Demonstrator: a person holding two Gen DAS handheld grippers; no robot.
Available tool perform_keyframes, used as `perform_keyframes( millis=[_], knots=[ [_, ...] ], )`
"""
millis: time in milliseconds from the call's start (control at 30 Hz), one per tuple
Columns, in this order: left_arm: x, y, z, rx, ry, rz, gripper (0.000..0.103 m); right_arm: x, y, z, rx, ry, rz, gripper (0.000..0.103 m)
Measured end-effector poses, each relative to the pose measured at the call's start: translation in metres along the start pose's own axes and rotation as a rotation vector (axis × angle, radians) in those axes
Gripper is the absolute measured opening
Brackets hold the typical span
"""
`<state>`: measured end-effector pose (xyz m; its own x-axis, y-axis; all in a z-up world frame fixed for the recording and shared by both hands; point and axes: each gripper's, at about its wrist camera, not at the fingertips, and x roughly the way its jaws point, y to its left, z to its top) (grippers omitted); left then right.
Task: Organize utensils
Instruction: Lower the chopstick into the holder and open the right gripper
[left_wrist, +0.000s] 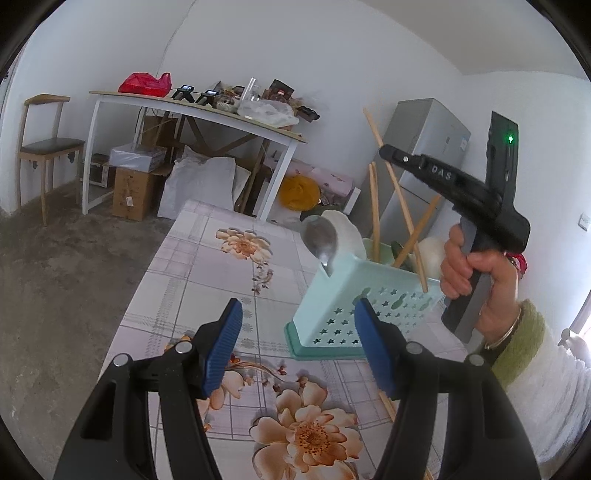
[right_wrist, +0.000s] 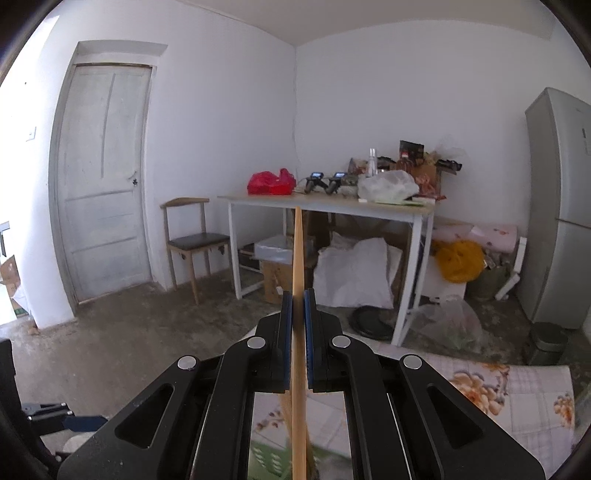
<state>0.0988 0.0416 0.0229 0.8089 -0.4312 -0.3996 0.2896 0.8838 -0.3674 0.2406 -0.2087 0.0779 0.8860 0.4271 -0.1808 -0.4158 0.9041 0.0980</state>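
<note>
Holding a long pale wooden chopstick (right_wrist: 298, 258) pinched between its blue pads, the right gripper (right_wrist: 297, 314) is pressed together on the stick, which runs upright through the jaws and on below them toward the mint-green perforated plastic utensil caddy (left_wrist: 354, 295). In the left wrist view that caddy stands on the flower-patterned tablecloth (left_wrist: 207, 258) just beyond the left gripper (left_wrist: 295, 328), with a metal spoon (left_wrist: 320, 240) upright at its far left corner and more wooden chopsticks (left_wrist: 375, 210) leaning out of its far right part. A hand (left_wrist: 469, 266) in a green-cuffed white sleeve grips the handle of the right tool above the caddy's right side. The left gripper is spread, its pads apart with nothing between them, and the caddy's near wall sits just behind its right pad. The step in hand looks to be dropping the gripped chopstick into the caddy with the others. The next move probably calls for lining the stick's lower end over the chopstick compartment, lowering it clear of the rim, then letting the pads part; the left gripper may need to steady the light caddy against tipping.
</note>
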Motion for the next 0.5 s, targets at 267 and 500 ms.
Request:
perform_keyframes(
  millis=[267,500],
  knots=[
    [0.002,-0.008,0.002,0.011,-0.002,-0.009,0.061,-0.003,-0.003,0.024,0.038,-0.071,0.013,0.004],
    [0.000,-0.002,-0.001,-0.002,0.003,0.013,0.061,0.013,0.003,0.014,-0.005,-0.046,-0.009,0.004]
  ],
)
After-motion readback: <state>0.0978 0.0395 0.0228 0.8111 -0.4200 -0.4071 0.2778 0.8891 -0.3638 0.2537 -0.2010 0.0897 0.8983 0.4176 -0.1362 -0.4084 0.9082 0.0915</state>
